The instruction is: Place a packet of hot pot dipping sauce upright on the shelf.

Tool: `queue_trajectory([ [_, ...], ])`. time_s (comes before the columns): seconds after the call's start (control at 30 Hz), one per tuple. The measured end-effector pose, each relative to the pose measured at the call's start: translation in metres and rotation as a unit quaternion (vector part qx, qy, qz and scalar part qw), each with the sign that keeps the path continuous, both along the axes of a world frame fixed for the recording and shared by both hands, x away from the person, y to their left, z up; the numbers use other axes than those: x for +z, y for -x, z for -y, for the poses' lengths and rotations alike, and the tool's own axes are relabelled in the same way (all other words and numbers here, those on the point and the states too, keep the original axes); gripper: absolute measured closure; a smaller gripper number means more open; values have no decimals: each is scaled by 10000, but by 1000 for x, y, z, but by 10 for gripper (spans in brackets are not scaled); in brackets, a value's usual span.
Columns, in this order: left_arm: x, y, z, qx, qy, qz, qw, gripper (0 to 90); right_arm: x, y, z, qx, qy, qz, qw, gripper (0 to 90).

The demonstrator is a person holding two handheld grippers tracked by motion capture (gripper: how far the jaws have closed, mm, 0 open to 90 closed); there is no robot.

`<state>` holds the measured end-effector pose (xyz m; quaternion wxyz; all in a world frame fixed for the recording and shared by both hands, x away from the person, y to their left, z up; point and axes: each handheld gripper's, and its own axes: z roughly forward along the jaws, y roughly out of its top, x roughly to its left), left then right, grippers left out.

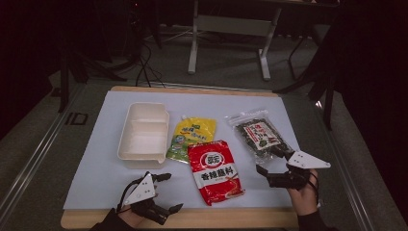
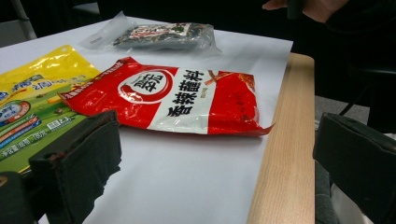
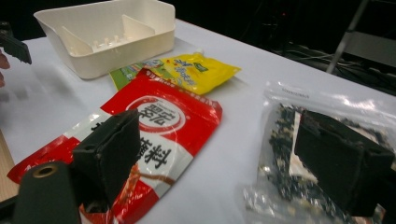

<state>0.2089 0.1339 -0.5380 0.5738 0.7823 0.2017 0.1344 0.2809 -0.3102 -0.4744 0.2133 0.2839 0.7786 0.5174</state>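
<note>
Hovering over the near corner of the clear seaweed packet (image 1: 256, 133), at the right of the high view, the right gripper (image 1: 275, 168) has its jaws spread, one on each side of that corner, and nothing is pinched yet. In the right gripper view the far jaw stands in front of the dark packet (image 3: 299, 154) and the other over the red sauce pouch (image 3: 154, 135). The left gripper (image 1: 168, 192) waits at the lower left of the high view, jaws likewise spread wide and holding nothing, with the red pouch (image 2: 182, 100) ahead of it.

To my eye the step in hand is taking hold of the seaweed packet, probably for the cream divided tray (image 1: 143, 134) at upper left. It would go best by closing on the flat sealed edge rather than the bulging middle, and by shifting clear of the red pouch (image 1: 214, 171) so only one bag is caught.

Whether the lower jaw touches the white sheet (image 1: 96, 159) is hard to tell. The yellow pouch (image 1: 192, 137) is partly covered by the red one, and the print on all three is too small to read.
</note>
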Motion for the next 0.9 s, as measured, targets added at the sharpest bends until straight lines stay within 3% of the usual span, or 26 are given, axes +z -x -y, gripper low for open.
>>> queue_trajectory([
  [0.17, 0, 0, 0, 10, -1, -11, 10000, 22, 9, -10, -11, 83, 100, -24, 9999, 138],
  [0.53, -1, 0, 0, 9, -15, -19, 10000, 22, 25, -34, -26, 359, -42, -58, 9993, 106],
  [0.67, -1, 0, 0, 9, -14, -23, 10000, 22, 27, -46, -34, 344, 112, -48, 9993, 100],
  [0.9, -1, 0, 0, -1, -10, -22, 10000, 22, 24, -65, -48, 424, 88, -153, 9989, 100],
])
